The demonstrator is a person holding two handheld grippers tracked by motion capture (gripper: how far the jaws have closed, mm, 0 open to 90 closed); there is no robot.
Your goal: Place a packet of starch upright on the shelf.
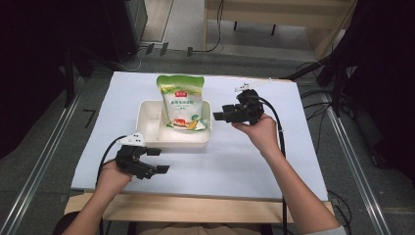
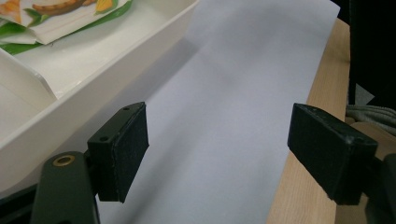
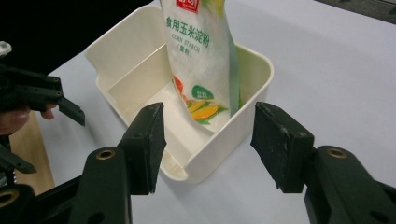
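high: above, down | gripper views: low, close | shared: tray (image 1: 147, 111)

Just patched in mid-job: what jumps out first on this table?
A green and white bag of corn starch stands in a cream divided tray at the middle of the white sheet, leaning over the far rim. The right gripper hangs open just right of the tray, and the left gripper is open near the tray's front edge.

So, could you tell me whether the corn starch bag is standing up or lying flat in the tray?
Standing, tilted: the corn starch bag has its bottom in the white tray and its top leans over the far wall.
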